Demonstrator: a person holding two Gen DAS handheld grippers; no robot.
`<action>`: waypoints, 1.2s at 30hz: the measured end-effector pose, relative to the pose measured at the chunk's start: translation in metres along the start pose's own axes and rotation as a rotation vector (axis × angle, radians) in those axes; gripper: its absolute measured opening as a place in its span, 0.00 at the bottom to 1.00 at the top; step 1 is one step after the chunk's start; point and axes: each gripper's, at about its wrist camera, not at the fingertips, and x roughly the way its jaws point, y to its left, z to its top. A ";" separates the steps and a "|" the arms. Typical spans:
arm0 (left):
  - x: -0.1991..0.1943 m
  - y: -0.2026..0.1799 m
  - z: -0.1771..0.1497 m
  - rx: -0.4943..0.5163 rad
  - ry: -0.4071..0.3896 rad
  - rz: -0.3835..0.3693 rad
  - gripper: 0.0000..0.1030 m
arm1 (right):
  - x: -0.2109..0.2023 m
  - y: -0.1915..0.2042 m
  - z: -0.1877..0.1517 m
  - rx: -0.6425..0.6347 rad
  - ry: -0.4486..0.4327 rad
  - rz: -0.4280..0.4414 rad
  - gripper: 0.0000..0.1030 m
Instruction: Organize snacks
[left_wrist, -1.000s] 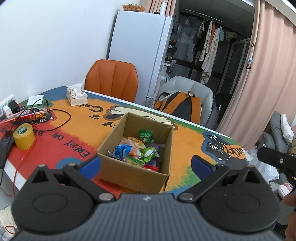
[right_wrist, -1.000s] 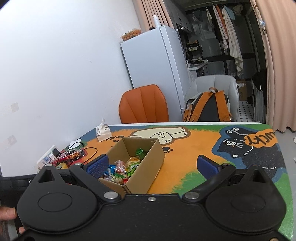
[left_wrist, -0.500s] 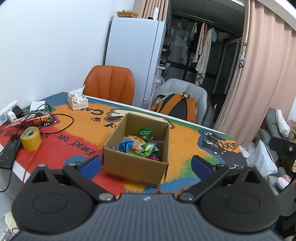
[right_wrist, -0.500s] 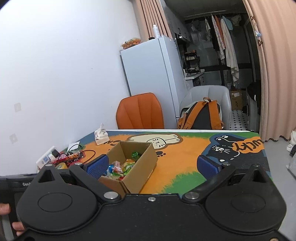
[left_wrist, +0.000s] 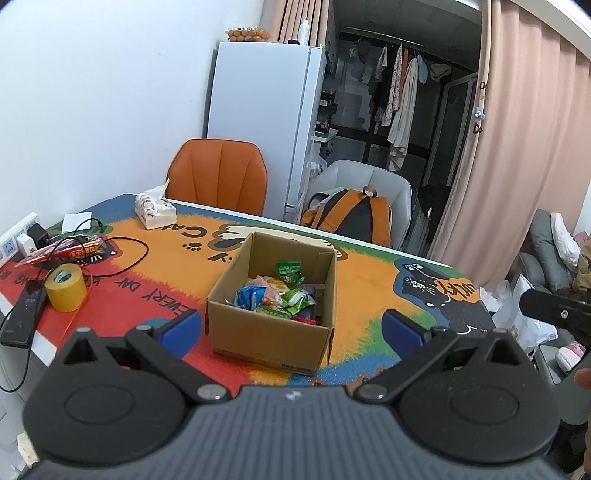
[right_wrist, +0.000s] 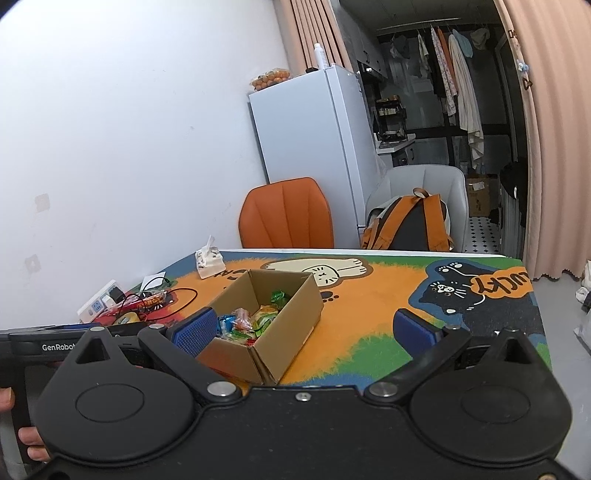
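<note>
From the left wrist camera, the left gripper stands wide, its blue fingertips spread to either side of the cardboard box and holding nothing. The box sits on the desk near its middle, ahead of the claw and apart from it, closer to the near edge than to the far one. Inside lie the snacks (green, blue and orange wrappers in a loose heap). Toward the desk's left edge are a roll of yellow tape, a black cable and a red packet; a tissue pack stands near the far left corner. Behind the far edge are an orange chair and a grey chair carrying a backpack.

From the right wrist camera, the right gripper is likewise spread wide and empty. The cardboard box lies ahead and to the left of the claw's centre, its near corner just beyond the left blue pad, without touching it. The snacks show over the box's rim. At the left border a person's fingers wrap the other gripper's black handle. The desk's right half, with its black cat print, carries nothing.
</note>
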 end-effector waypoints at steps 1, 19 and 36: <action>0.000 0.000 0.000 0.000 0.001 0.000 1.00 | 0.000 0.000 0.000 0.000 0.001 0.000 1.00; 0.004 0.000 -0.005 0.014 0.021 -0.003 1.00 | 0.002 -0.001 -0.001 0.002 0.016 -0.001 1.00; 0.008 0.003 -0.008 0.013 0.032 -0.005 1.00 | 0.003 0.000 -0.002 0.003 0.019 -0.001 1.00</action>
